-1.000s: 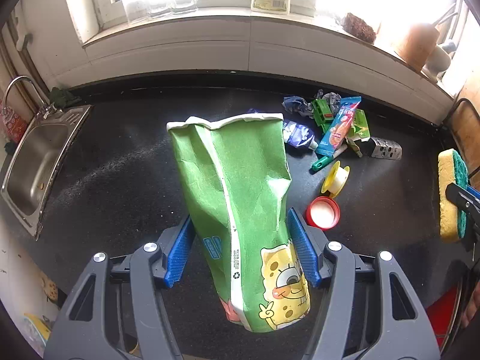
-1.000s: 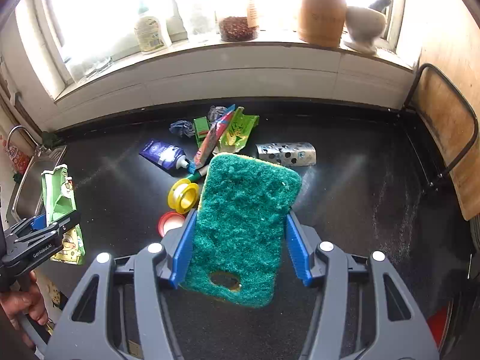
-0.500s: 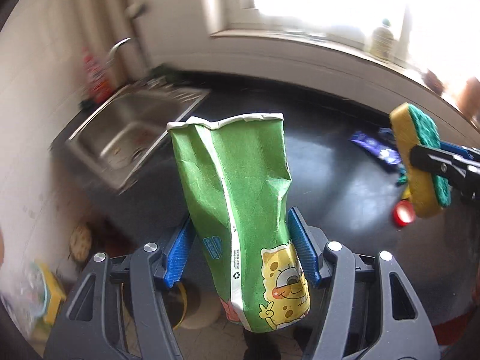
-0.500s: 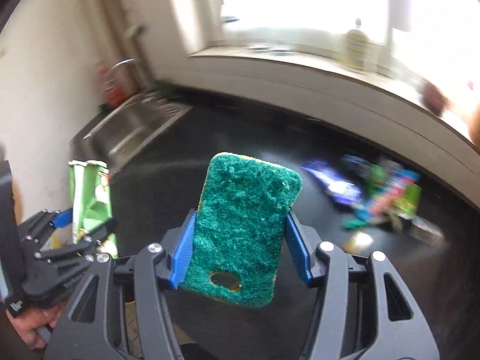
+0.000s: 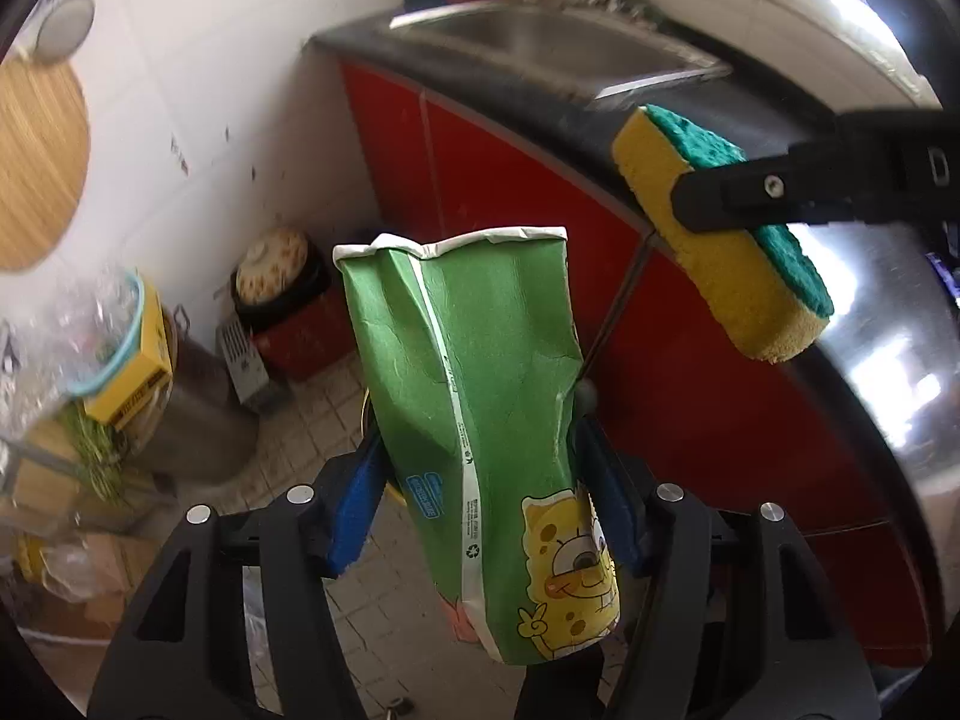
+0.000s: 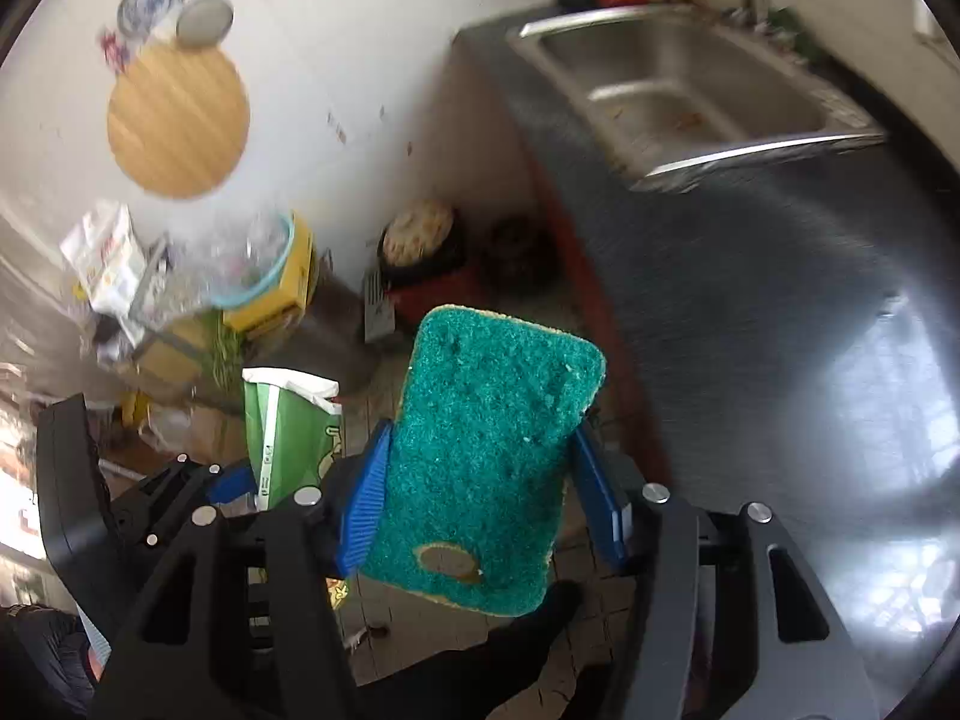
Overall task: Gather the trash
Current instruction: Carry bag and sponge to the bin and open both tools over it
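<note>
Left wrist view: your left gripper [image 5: 480, 504] is clamped on the crumpled green paper snack bag with the cartoon print [image 5: 480, 408], held upright over the tiled floor [image 5: 336, 420]. Right gripper [image 6: 480, 498] is clamped on the green-and-yellow scouring sponge [image 6: 492, 450], just off the dark desk [image 6: 750, 330] edge. Find the bin before you let go; I can't tell which container in the floor clutter is it. Get low and centred, drop one item at a time. A second ago both cameras faced the desk litter; now they've swung to the sink [image 6: 678, 96] corner and floor.
</note>
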The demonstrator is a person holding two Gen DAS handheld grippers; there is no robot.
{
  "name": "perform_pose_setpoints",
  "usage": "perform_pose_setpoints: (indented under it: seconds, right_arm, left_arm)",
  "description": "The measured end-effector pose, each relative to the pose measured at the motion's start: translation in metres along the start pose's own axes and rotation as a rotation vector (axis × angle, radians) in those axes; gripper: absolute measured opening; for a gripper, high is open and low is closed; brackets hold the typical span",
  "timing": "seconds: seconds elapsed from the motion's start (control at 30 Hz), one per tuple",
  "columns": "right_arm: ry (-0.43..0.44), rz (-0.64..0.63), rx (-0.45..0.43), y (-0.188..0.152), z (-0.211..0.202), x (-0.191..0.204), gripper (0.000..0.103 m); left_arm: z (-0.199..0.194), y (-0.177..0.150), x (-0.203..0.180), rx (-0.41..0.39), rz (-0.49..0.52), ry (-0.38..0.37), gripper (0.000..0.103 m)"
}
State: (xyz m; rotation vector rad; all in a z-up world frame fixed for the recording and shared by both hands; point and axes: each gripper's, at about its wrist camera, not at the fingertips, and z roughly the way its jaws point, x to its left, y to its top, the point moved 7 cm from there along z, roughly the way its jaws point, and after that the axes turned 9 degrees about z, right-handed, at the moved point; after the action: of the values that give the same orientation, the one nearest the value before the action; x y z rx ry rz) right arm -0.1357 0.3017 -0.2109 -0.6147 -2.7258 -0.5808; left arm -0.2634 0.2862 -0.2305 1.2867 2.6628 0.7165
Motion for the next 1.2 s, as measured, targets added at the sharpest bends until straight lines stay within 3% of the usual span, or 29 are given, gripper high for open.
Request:
perform_pose_setpoints:
  seconds: [0.1, 0.23, 0.47, 0.5, 0.6, 0.73, 0.93, 1.1, 1.2]
  right_arm:
    - [-0.017, -0.027, 0.071, 0.003, 0.052, 0.007, 0.057]
    - [-0.046, -0.058, 0.131, 0.008, 0.104, 0.014, 0.057]
    - [-0.065, -0.086, 0.148, 0.021, 0.143, 0.022, 0.061]
    - [-0.073, -0.096, 0.144, 0.023, 0.145, 0.022, 0.064]
    - [-0.066, -0.099, 0.148, 0.028, 0.147, 0.021, 0.074]
    - [-0.059, -0.084, 0.150, 0.032, 0.141, 0.017, 0.080]
    - [-0.050, -0.077, 0.092, 0.036, 0.084, 0.014, 0.083]
    - [-0.085, 0.012, -0.088, 0.030, -0.036, -0.005, 0.089]
    - [-0.189, 0.083, -0.225, 0.015, -0.116, -0.036, 0.093]
  left_arm:
    - [0.049, -0.024, 0.016, 0.034, -0.045, -0.051, 0.061]
    - [0.096, -0.033, 0.028, 0.053, -0.099, -0.094, 0.061]
    - [0.144, -0.032, 0.052, 0.074, -0.186, -0.144, 0.062]
    - [0.148, -0.033, 0.055, 0.082, -0.185, -0.140, 0.065]
    - [0.150, -0.034, 0.061, 0.108, -0.177, -0.111, 0.087]
    - [0.147, -0.038, 0.070, 0.115, -0.192, -0.106, 0.088]
    - [0.113, -0.020, 0.072, 0.078, -0.179, -0.115, 0.088]
    - [0.046, 0.029, 0.041, -0.020, -0.031, -0.103, 0.094]
    - [0.002, 0.068, -0.005, -0.094, 0.087, -0.170, 0.096]
